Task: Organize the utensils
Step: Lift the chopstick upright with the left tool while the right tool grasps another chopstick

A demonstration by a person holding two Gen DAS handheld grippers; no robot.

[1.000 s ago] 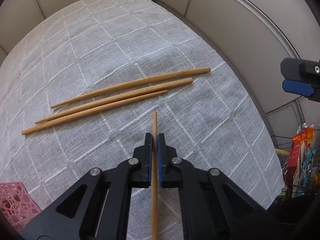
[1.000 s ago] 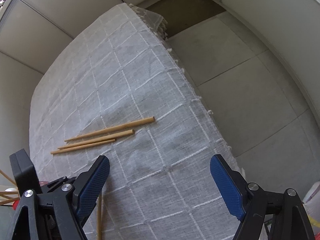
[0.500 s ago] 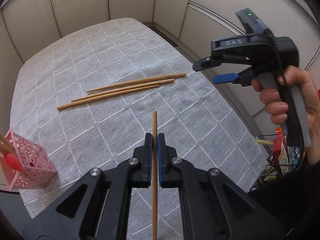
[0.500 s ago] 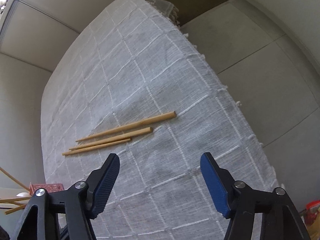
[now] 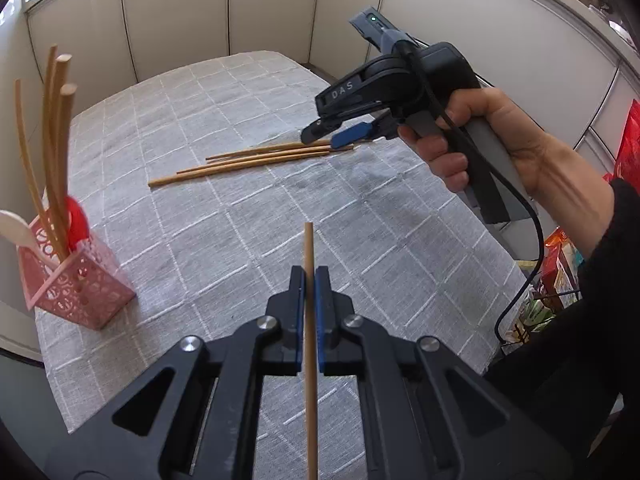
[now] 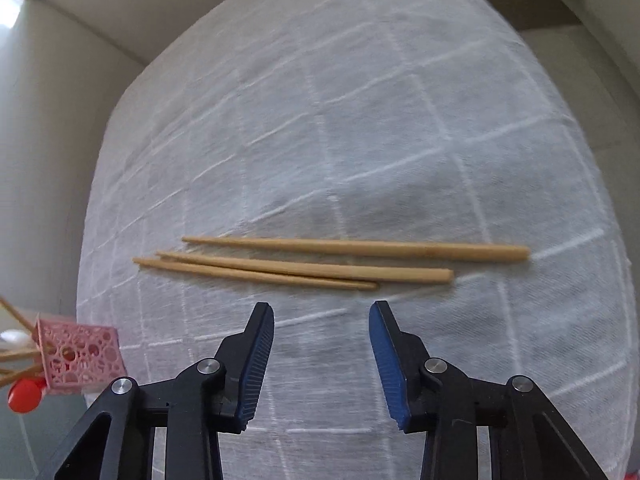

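My left gripper (image 5: 309,276) is shut on a wooden chopstick (image 5: 309,248) that runs straight out between its pads, held above the grey checked tablecloth (image 5: 256,240). Three more chopsticks (image 6: 320,264) lie side by side on the cloth (image 6: 360,140). Just short of them hovers my right gripper (image 6: 322,310), jaws closing with nothing between them. In the left wrist view that right gripper (image 5: 332,136), held in a person's hand (image 5: 480,140), hangs over the thick ends of the three chopsticks (image 5: 256,160). A pink lattice holder (image 5: 76,280) at the left holds several chopsticks and spoons.
The pink holder (image 6: 80,354) stands near the cloth's left edge, with a red spoon (image 6: 24,396) sticking out. Beige wall panels (image 5: 180,20) surround the table. Snack packets (image 5: 560,272) sit in a wire basket off the right edge. The gripper's cable (image 5: 532,256) hangs down there.
My left gripper has pulled back and up with its chopstick, bringing the pink holder into view. The right gripper has dropped toward the three chopsticks, rolled, and narrowed its jaws.
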